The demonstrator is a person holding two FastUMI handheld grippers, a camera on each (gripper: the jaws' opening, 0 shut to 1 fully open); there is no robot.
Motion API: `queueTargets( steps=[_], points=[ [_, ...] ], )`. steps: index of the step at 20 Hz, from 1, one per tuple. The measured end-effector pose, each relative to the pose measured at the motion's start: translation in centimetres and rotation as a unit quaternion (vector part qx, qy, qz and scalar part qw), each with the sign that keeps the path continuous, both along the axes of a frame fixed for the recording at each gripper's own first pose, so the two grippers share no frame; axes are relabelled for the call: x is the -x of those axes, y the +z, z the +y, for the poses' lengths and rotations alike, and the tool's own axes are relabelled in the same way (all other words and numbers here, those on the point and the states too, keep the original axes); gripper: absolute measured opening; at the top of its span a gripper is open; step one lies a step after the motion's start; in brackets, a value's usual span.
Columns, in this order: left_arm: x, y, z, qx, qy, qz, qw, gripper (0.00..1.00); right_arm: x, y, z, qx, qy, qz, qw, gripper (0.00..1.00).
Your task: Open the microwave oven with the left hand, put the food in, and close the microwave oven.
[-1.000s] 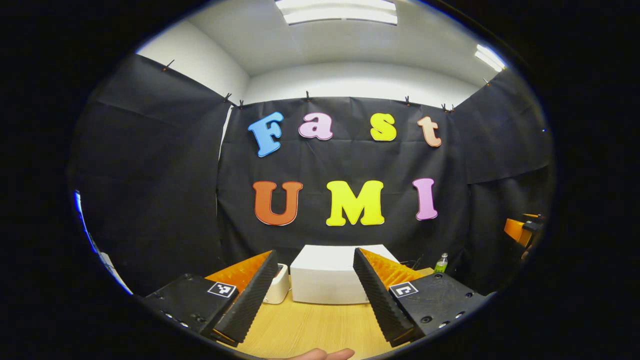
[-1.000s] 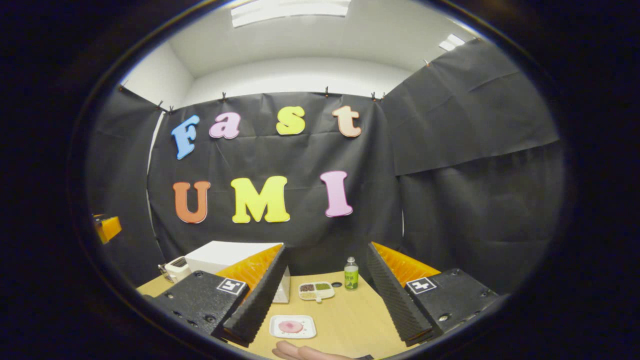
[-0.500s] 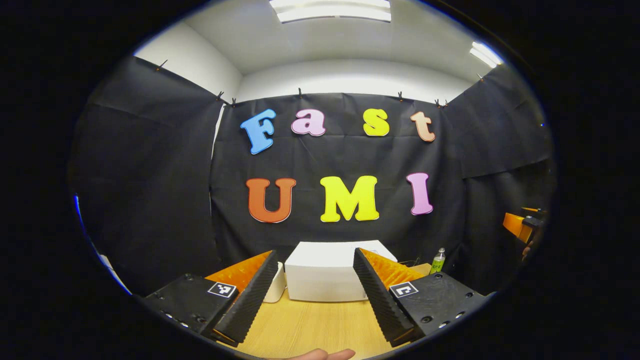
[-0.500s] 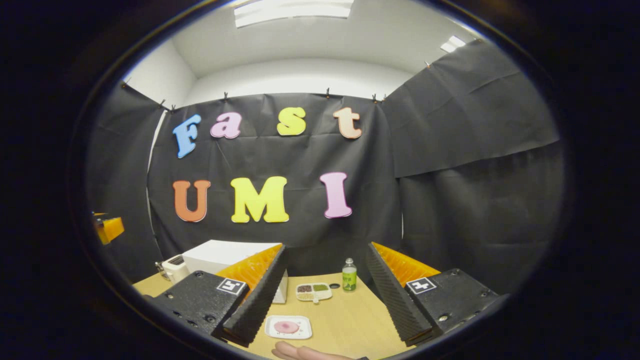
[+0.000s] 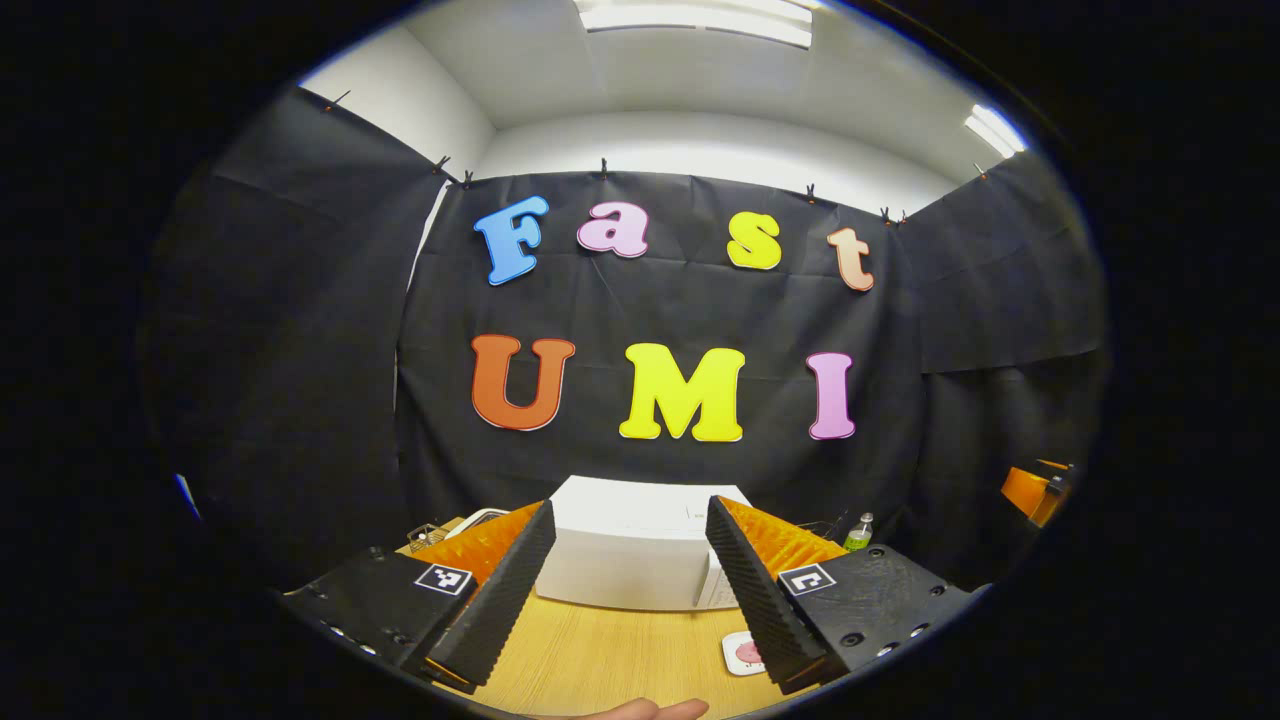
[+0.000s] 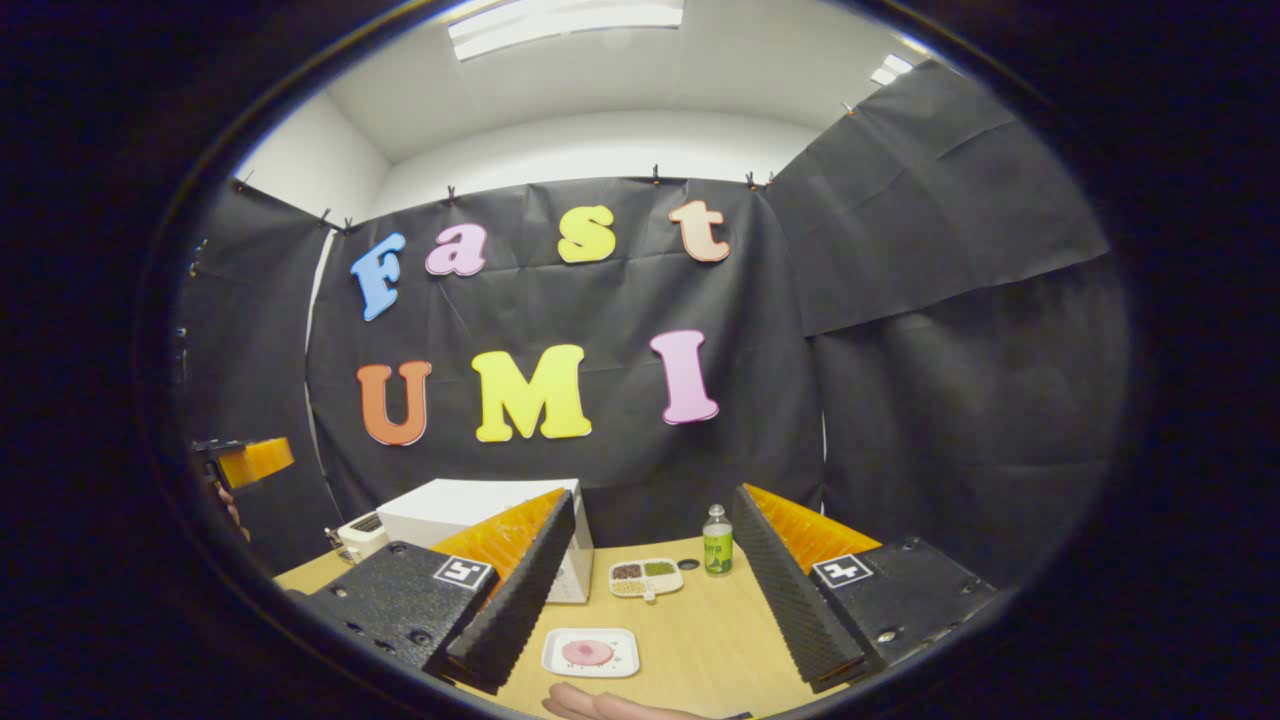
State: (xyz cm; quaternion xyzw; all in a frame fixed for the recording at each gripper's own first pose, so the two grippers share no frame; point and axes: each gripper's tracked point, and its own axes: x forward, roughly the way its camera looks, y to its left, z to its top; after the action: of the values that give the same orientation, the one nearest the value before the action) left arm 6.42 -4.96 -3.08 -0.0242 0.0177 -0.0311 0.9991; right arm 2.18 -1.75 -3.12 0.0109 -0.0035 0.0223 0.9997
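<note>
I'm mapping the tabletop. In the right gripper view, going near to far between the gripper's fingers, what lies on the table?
Plate with pink food → divided dish of grains → green bottle.

Below my jaws lies a wooden table (image 6: 700, 640). On it, at ten o'clock, stands the white microwave oven (image 6: 470, 505) with a small white appliance (image 6: 358, 535) on its far side. A plate of food (image 6: 590, 652) lies nearest me; toward twelve sit a divided dish (image 6: 645, 576) and a green bottle (image 6: 716, 541).
</note>
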Motion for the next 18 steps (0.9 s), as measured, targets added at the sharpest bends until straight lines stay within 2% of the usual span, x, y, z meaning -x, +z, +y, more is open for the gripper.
queueTargets(
  steps=[2, 6, 12, 13, 18],
  points=[
    [-2.5, -0.5, -1.9, 0.006, -0.016, -0.006, 1.000, 0.95, -0.5, -0.2, -0.7, 0.005, -0.009, -0.003, 1.000, 1.00],
    [-7.7, -4.9, -5.3, 0.035, -0.039, 0.025, 0.998, 0.95, -1.4, -0.1, -1.3, 0.017, -0.010, -0.004, 1.000, 1.00],
    [-14.8, -13.2, -9.8, 0.022, -0.055, 0.064, 0.996, 0.94, -1.5, 0.3, -2.2, 0.025, -0.007, -0.020, 0.999, 1.00],
    [-15.7, -14.7, -10.4, 0.023, -0.058, 0.075, 0.995, 0.94, -1.4, 0.2, -2.2, 0.025, -0.004, -0.021, 0.999, 0.93],
    [-19.1, -20.3, -12.9, 0.006, -0.070, 0.088, 0.994, 0.94, -1.9, -0.7, -3.2, 0.018, 0.005, -0.019, 1.000, 0.93]
  ],
)
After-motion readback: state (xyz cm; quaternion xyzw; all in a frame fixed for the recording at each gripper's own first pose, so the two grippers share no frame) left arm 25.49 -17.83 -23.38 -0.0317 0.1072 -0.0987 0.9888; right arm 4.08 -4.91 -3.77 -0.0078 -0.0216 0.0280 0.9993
